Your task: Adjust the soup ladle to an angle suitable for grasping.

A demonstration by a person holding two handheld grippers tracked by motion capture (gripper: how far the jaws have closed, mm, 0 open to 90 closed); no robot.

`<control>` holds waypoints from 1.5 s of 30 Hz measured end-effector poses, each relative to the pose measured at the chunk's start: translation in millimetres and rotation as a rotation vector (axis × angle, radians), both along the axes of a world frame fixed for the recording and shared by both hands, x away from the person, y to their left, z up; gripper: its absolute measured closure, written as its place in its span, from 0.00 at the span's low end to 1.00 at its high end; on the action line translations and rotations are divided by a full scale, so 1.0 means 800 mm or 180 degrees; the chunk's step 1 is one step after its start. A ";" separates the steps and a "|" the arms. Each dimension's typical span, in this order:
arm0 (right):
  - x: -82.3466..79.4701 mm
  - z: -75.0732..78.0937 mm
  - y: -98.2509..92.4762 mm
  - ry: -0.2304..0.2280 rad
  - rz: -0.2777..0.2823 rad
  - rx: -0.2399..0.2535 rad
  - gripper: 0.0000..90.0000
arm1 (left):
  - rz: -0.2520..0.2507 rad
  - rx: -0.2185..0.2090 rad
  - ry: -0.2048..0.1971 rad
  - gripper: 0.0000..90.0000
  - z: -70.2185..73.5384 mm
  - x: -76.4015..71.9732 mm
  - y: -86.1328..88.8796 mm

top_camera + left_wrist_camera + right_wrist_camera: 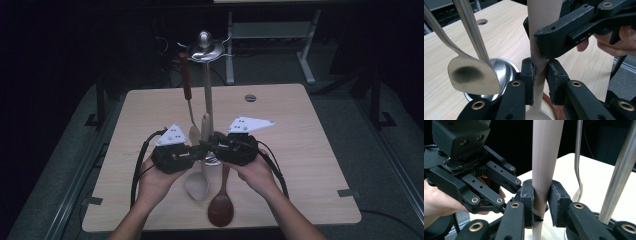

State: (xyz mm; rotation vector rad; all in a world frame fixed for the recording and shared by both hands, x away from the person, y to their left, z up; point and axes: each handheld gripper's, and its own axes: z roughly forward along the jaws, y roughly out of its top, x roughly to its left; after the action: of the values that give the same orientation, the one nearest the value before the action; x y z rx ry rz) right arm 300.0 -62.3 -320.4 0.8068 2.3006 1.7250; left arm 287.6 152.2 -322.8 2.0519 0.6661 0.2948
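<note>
A cream spoon [197, 186] stands nearly upright, bowl down, just in front of the utensil stand [207, 90]. My left gripper [199, 151] comes in from the left and is shut on its handle [541, 22]; in the left gripper view both pads [527, 75] press on the lower handle. My right gripper [209, 141] comes in from the right and is shut on the same handle [546, 150] slightly higher up, its jaws crossing just above the left ones. A hand holds each gripper.
A dark red-brown wooden spoon [220, 207] lies on the table near the front edge. A red-handled metal spoon [186, 75] hangs from the stand, its bowl [471, 77] beside the steel base dish [505, 68]. A round hole [250, 97] sits at the table's back.
</note>
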 end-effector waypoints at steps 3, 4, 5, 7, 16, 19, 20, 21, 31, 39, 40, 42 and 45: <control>-0.001 0.000 0.001 -0.0027 -0.0005 -0.0019 0.84 | -0.0029 -0.0028 -0.0001 0.85 0.000 0.000 0.001; -0.001 0.000 0.001 -0.0035 0.0001 -0.0025 0.84 | -0.0044 -0.0035 0.0001 0.84 -0.001 0.001 0.002; -0.001 0.000 0.001 -0.0035 0.0019 -0.0029 0.84 | -0.0063 -0.0044 0.0018 0.84 -0.001 0.001 0.002; 0.000 0.001 0.000 -0.0040 0.0048 -0.0044 0.84 | -0.0102 -0.0092 0.0018 0.79 0.000 0.001 0.005; 0.003 0.005 -0.010 -0.0102 0.0218 -0.0057 0.84 | -0.0183 0.0023 0.0104 0.53 -0.010 0.004 0.033; 0.008 0.010 -0.014 -0.0128 0.0261 -0.0050 0.84 | -0.0194 0.0097 0.0203 0.48 -0.018 0.005 0.047; 0.009 0.012 -0.016 -0.0125 0.0267 -0.0041 0.84 | -0.0186 0.0101 0.0239 0.47 -0.022 0.005 0.052; 0.010 0.015 -0.017 -0.0118 0.0286 -0.0039 0.84 | -0.0172 0.0125 0.0272 0.45 -0.025 0.005 0.056; 0.033 0.051 -0.029 -0.0214 0.0529 0.0027 0.84 | 0.0018 0.0222 0.0376 0.37 -0.064 0.002 0.105; 0.052 0.090 -0.034 -0.0300 0.0744 0.0107 0.84 | 0.0111 0.0303 0.0529 0.28 -0.100 0.005 0.128; 0.054 0.095 -0.034 -0.0319 0.0768 0.0123 0.84 | 0.0129 0.0298 0.0568 0.27 -0.103 0.005 0.130; 0.058 0.104 -0.033 -0.0345 0.0802 0.0120 0.84 | 0.0129 0.0306 0.0574 0.27 -0.110 0.007 0.133; 0.063 0.114 -0.032 -0.0352 0.0833 0.0125 0.84 | 0.0148 0.0294 0.0655 0.27 -0.117 0.010 0.132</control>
State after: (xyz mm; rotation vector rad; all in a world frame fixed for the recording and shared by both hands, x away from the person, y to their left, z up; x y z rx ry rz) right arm 350.7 -88.2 -228.9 0.4176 2.3909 1.8705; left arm 295.2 257.9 -416.3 2.1762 0.8397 0.1439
